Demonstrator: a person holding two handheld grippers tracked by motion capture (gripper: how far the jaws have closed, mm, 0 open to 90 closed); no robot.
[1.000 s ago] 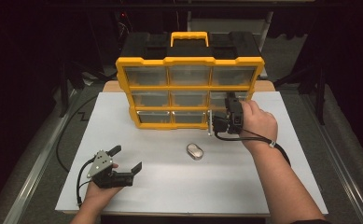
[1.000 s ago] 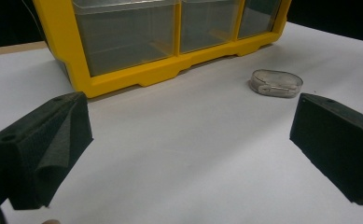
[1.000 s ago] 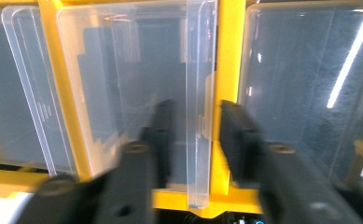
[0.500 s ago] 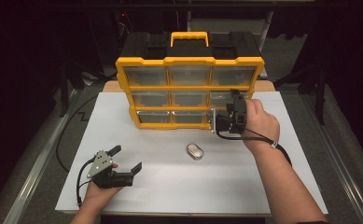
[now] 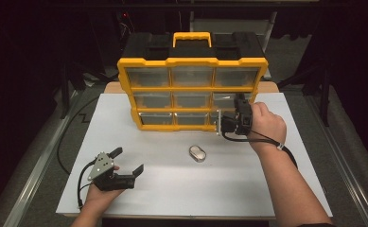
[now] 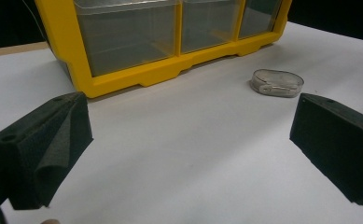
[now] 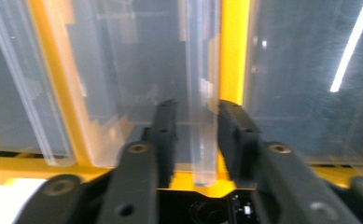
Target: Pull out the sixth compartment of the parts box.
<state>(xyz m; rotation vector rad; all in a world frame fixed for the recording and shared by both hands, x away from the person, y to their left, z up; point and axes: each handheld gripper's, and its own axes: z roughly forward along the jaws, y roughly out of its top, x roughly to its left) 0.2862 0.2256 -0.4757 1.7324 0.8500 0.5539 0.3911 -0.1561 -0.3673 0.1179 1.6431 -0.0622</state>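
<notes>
We are noting the right gripper, its jaws just closing, pinching the clear drawer front of the organizer near the table's far edge; we are advising a straight, level pull. Left gripper is resting released.

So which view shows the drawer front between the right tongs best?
The right gripper view: the clear drawer front stands edge-on between the right tongs, whose jaws have just been closing around it. In the high view the drawer is small, partly behind the hand. The left gripper view shows other drawers of the organizer.
</notes>
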